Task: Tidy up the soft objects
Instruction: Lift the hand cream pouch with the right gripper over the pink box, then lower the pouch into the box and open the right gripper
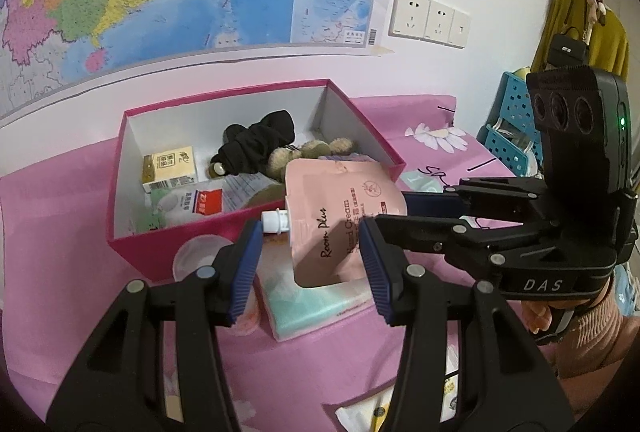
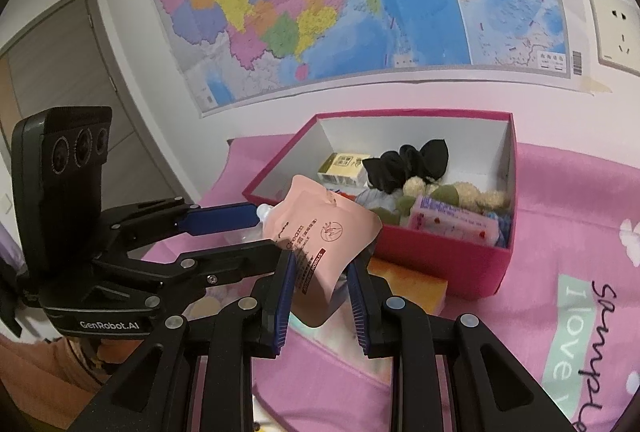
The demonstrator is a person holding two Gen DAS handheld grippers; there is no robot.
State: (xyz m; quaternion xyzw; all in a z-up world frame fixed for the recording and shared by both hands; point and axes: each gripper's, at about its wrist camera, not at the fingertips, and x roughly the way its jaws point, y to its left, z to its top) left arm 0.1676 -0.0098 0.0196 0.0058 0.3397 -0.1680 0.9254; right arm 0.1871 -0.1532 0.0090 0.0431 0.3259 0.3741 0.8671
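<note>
Because the hand cream pouch [image 1: 340, 228] is limp and would fold if pinched at one corner, it is carried upright, cap end toward the pink box [image 1: 180, 244]. It hangs in the air just in front of the box's front wall, above a tissue pack [image 1: 312, 304] that lies against that wall. The right hand-held gripper [image 2: 320, 266] appears clenched on the pouch's lower end, its blue pads pressing both faces, so it seems to bear the weight. The left hand-held gripper [image 1: 310, 232] is released, its jaws spread wide on either side of the pouch near the white cap, probably to steady it or take it over. Inside the box lie a black cloth [image 1: 260, 139], a plush toy [image 1: 312, 151] and a yellow carton [image 1: 170, 167], mostly toward the back wall, leaving room near the front wall. The pouch is thus held close to the rim, likely so a short lift carries it over and in.
</note>
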